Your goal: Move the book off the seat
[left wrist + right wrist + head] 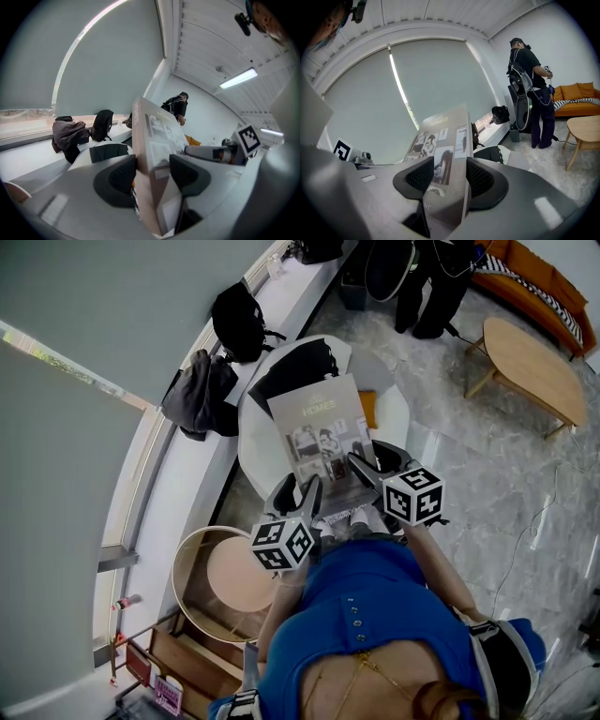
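Observation:
A large grey book [323,432] with photos on its cover is held up over the white round seat [258,442]. Both grippers grip its near edge. My left gripper [309,495] is shut on the book's left corner, and the book [157,154] stands on edge between its dark pads. My right gripper [361,468] is shut on the right corner, its pads pressed on the cover of the book [440,154]. A black cushion or garment [295,367] lies on the seat behind the book.
A round wooden side table [239,577] stands left of me. A grey jacket [199,395] and a black backpack [237,322] lie on the window ledge. A person [529,79] stands at the far end near an orange sofa [576,96] and an oval wooden table [527,362].

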`<state>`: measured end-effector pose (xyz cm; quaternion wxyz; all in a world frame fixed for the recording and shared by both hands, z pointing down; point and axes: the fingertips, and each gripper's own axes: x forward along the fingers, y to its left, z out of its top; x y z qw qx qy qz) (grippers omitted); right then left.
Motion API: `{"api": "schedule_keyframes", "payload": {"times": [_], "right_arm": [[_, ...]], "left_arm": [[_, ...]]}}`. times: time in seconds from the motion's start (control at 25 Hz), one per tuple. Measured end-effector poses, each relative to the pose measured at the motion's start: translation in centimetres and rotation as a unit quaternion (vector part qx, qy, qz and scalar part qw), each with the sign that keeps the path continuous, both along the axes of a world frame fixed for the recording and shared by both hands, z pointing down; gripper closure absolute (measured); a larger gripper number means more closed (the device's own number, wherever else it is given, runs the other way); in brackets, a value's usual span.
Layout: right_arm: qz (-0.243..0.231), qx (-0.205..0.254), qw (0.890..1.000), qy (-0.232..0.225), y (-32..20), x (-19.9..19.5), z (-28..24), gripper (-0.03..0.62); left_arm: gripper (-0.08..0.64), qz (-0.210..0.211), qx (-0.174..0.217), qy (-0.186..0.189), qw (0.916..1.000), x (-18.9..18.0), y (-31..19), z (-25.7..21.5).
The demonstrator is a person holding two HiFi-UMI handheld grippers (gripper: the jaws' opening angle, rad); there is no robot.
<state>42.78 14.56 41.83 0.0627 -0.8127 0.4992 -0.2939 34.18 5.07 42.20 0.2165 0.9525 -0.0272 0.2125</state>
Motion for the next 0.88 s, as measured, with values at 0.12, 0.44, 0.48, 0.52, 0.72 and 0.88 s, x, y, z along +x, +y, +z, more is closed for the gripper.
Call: {"api": "schedule_keyframes", "payload": {"times": [0.12,0.44,0.48,0.52,0.72,0.88], "right_arm": [[-0.005,0.001,1.000,0.001,0.1,-0.1,0.0,0.374],[-0.032,-0.001,0.999,-0.003,-0.2,-0.4,-0.1,0.374],[-0.041,-0.001,0.999,-0.006,-0.3,-0.3,0.1,0.374],[-0.051,-0.001,0.999,-0.010,-0.5,-0.3,0.3,0.374],[-0.119,-0.007,0.992,-0.027,-2.1,-1.6,2.3,0.374],[-0.193,-0.011,0.981,-0.026,-4.8,-6.0,3.5,0.374]], "left_arm": [[0.337,-0.004,0.000,0.000,1.0000,-0.2,0.2,0.0],[0.341,-0.034,0.000,-0.004,0.9994,-0.9,0.4,-0.1],[0.341,-0.042,0.000,-0.007,0.9991,-1.1,0.4,0.0],[0.341,-0.053,-0.001,-0.010,0.9985,-1.2,0.5,0.2],[0.342,-0.123,-0.008,-0.029,0.9919,-3.5,0.3,2.0],[0.342,-0.196,-0.019,-0.034,0.9798,-9.0,-0.7,3.3]]}}
